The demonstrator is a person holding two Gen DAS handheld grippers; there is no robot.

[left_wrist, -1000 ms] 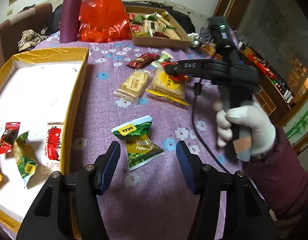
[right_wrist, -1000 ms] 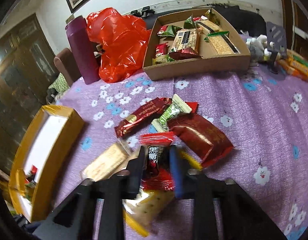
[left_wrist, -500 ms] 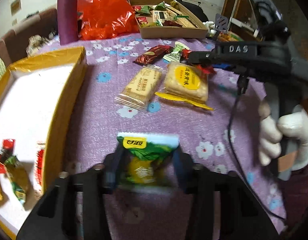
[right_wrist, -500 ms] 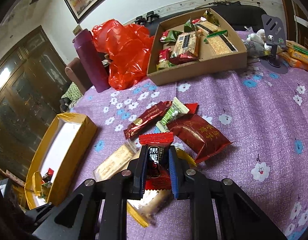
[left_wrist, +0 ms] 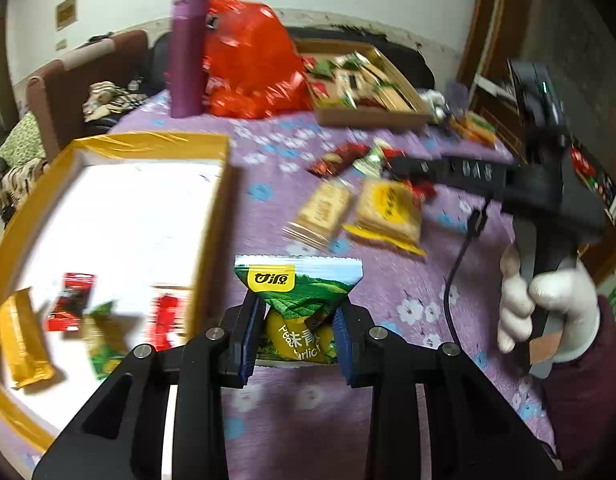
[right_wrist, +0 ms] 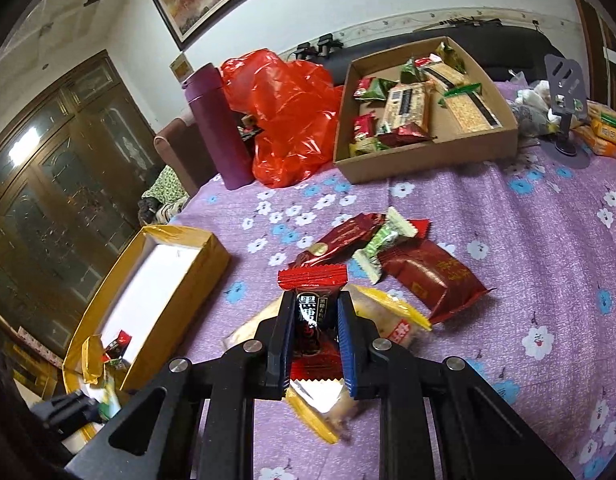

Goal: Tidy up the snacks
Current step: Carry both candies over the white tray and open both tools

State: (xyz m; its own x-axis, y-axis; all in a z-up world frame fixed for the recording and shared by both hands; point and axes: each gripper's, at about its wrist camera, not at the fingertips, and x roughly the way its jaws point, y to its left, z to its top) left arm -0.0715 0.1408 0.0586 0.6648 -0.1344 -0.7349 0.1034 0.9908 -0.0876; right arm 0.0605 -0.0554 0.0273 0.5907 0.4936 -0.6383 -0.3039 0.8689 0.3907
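While loose crinkly packets (right_wrist: 428, 276) littered the purple floral cloth (right_wrist: 528, 240), the left gripper (left_wrist: 297, 330) was closing on a green pea bag (left_wrist: 299, 300) beside the yellow box (left_wrist: 147, 142). Nearby, the right gripper (right_wrist: 314, 334) pinched a glossy red candy (right_wrist: 312, 304).

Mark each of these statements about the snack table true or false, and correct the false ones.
1. The left gripper has a green pea packet between its jaws. True; the jaws are closing on it.
2. The right gripper is empty. False: it is shut on a red and black candy packet.
3. The yellow box already holds a few snacks. True.
4. The brown cardboard tray is empty. False: several packets lie in it.
5. The purple bottle lies on its side. False: it stands upright beside the red plastic bag.
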